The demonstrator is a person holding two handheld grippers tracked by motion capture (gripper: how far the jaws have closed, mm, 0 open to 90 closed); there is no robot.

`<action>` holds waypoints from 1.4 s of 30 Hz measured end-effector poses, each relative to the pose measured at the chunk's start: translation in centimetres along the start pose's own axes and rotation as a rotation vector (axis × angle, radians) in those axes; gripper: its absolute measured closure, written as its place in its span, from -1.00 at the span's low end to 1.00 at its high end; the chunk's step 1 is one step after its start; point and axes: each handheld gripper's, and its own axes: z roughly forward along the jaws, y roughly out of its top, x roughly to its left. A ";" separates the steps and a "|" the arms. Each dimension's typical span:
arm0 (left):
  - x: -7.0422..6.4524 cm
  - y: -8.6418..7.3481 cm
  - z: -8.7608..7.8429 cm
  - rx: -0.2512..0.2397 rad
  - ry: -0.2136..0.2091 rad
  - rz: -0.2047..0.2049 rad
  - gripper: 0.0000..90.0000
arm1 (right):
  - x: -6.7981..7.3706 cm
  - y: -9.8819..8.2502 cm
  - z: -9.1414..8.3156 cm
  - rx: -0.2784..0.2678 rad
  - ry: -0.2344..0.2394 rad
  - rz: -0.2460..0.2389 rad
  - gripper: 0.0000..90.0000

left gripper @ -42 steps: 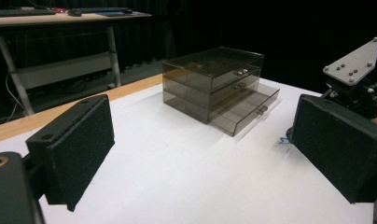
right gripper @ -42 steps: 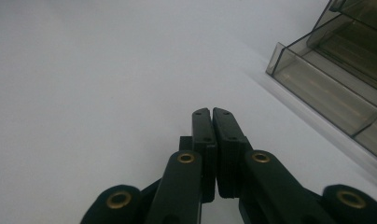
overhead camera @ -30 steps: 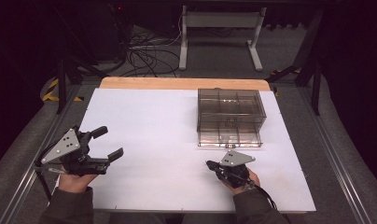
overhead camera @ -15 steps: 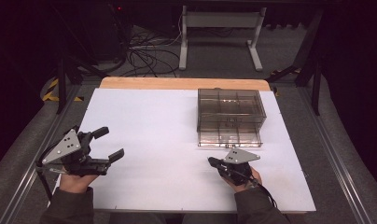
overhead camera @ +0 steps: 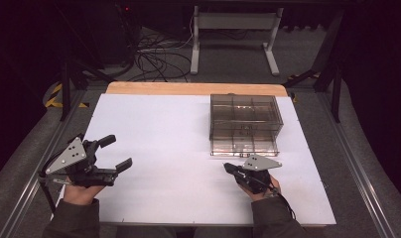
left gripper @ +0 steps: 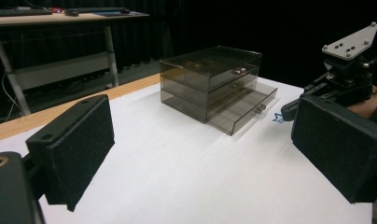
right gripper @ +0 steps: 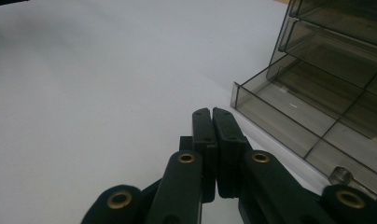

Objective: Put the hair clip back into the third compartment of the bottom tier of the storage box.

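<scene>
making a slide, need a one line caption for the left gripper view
Open left tool faces a smoked three-drawer organizer with its bottom drawer pulled out, right tool beside it.

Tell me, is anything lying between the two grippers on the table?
No. In the high view, bare white tabletop separates the left gripper from the right gripper.

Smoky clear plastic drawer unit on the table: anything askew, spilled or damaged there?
Only the smoky clear plastic drawer unit's bottom drawer stands pulled out and looks empty, while the upper two sit closed. Nothing spilled or visibly damaged.
</scene>
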 end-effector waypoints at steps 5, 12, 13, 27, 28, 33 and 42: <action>0.0 0.0 0.0 0.001 0.001 -0.001 -0.85 | -0.4 0.1 -0.2 -0.015 -0.013 0.008 0.98; 0.0 -0.1 0.0 0.000 0.002 -0.001 -0.85 | -1.0 0.2 -0.5 -0.031 -0.030 0.019 0.98; 0.0 -0.1 0.0 0.000 0.002 -0.001 -0.85 | -1.2 0.2 -0.5 -0.035 -0.034 0.020 0.98; 0.0 -0.1 0.1 0.003 0.002 -0.002 -0.85 | -2.1 0.3 -0.8 -0.056 -0.071 0.030 0.98; 0.0 -0.1 0.1 0.002 0.002 -0.001 -0.85 | -2.2 0.3 -0.9 -0.057 -0.073 0.032 0.98; 0.0 -0.1 0.1 0.003 0.002 0.000 -0.85 | -2.7 0.3 -1.0 -0.063 -0.088 0.038 0.98; -0.1 -0.1 0.2 -0.002 -0.003 -0.005 -0.85 | -3.3 0.3 -1.2 -0.072 -0.113 0.048 0.98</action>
